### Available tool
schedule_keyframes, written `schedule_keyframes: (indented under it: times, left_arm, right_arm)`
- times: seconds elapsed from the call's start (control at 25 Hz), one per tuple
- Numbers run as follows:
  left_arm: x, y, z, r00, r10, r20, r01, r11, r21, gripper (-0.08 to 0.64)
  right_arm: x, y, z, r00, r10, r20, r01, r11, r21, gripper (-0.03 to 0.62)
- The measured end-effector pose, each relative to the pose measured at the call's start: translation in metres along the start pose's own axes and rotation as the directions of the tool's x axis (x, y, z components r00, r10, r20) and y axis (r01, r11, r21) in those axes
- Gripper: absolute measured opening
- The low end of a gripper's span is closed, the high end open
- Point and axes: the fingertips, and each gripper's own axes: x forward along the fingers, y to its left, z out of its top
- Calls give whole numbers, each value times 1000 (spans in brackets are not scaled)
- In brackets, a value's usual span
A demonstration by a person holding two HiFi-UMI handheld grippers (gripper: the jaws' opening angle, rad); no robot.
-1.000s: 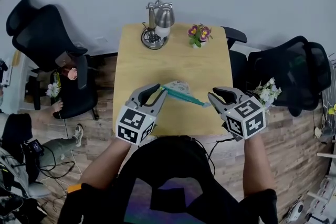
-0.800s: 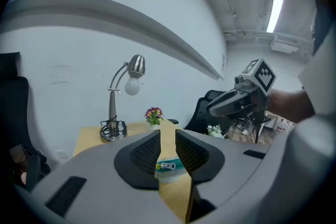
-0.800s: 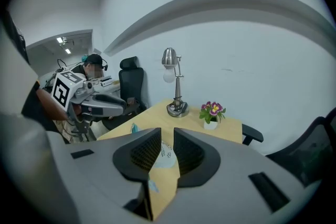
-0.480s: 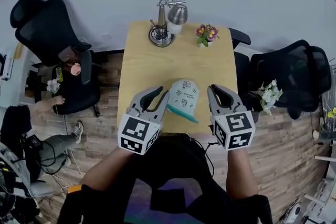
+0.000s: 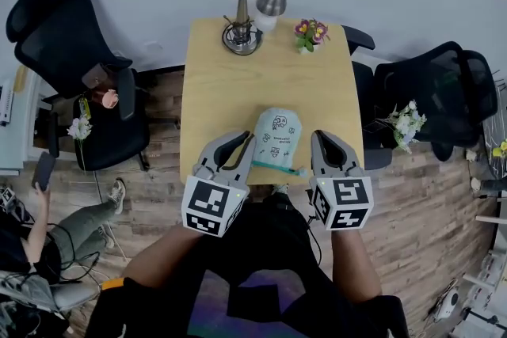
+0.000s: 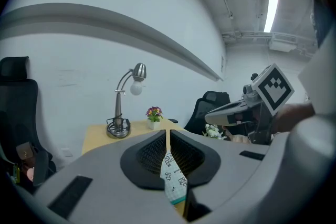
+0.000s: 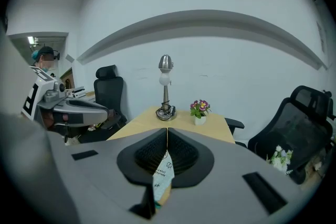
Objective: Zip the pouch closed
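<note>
Head view had the pouch [image 5: 277, 137] over the near edge of the bench [image 5: 222, 83], with its teal zipper edge [image 5: 276, 166] toward us, strung between both grippers. Jaws of the left gripper [image 6: 167, 138] had just been closing and were pinching one corner of the pouch fabric. The right gripper [image 7: 167, 136] was clamped on the other end, with fabric hanging out below its jaws. We couldn't tell where the slider sat, or whether either gripper had the pull tab; too small. Our read: the step was getting the zipper line taut before the pull. To do it well, we judged one gripper should anchor its corner. The other should take the tab itself, not cloth, then draw straight along the teal line, keeping tension so the fabric wouldn't bunch or snag in the teeth.
</note>
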Motion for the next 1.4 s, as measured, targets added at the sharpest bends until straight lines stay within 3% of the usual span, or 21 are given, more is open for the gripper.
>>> schedule_keyframes:
  times: [0.2,0.48,0.76,1.04,1.4]
  left_arm:
    - [-16,-6,-9,1000,-11,14,11,1000,19,15]
    - [-36,-14,-26,1000,-25,18,25,1000,-14,9]
    - [-51,-27,-17,998,4,55,-3,1000,-22,8]
    - [-53,-50,-2,994,74,80,-75,997,7,9]
    - [-62,-90,-10,987,152,51,-154,988,32,8]
  right_arm:
    - [-14,12,-9,998,-54,19,53,998,27,17]
    - [-31,32,-21,996,-81,21,81,996,34,17]
    - [-35,49,-14,998,-25,64,25,1000,-3,17]
    - [-53,36,-9,993,34,116,-32,999,-19,15]
    - [-84,25,-20,980,107,165,-99,993,-58,15]
